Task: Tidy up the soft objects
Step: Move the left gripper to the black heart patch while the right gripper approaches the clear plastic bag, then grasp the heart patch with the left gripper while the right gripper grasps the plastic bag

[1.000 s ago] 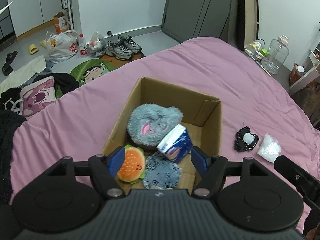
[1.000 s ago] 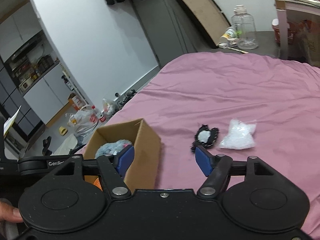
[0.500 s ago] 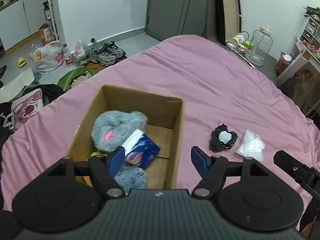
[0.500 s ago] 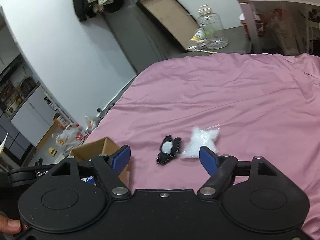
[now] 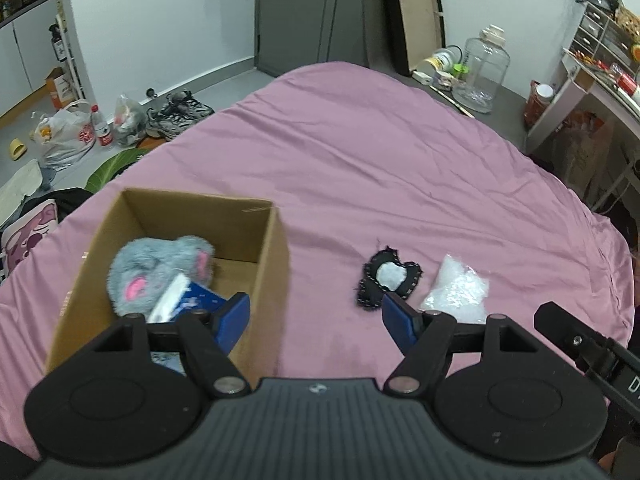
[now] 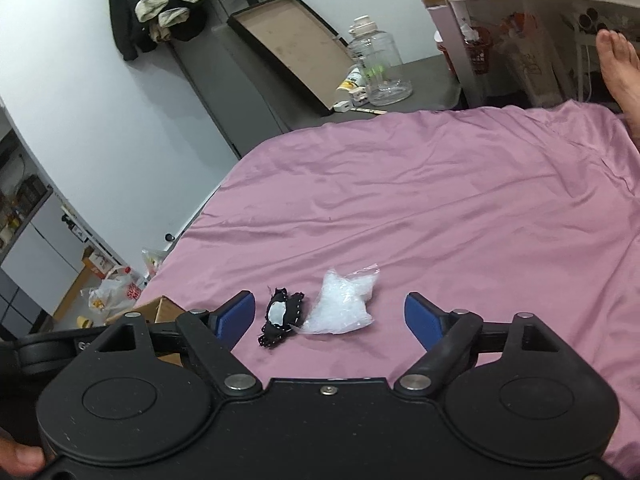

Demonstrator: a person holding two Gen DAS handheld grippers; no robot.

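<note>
Cardboard box (image 5: 168, 264) now sits left of both grippers, which have slid away from it toward the black patch (image 6: 280, 317) and clear bag (image 6: 344, 304) lying outside it. The right gripper (image 6: 330, 316) is opening wider with nothing gripped; the left gripper (image 5: 316, 316) stays half open and empty, so those two look next.

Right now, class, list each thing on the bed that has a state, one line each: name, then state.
cardboard box: open-topped, partly filled
grey plush: inside the box
black pouch: loose on the sheet
clear bag: loose beside the pouch
left gripper: open, empty
right gripper: opening, empty
</note>
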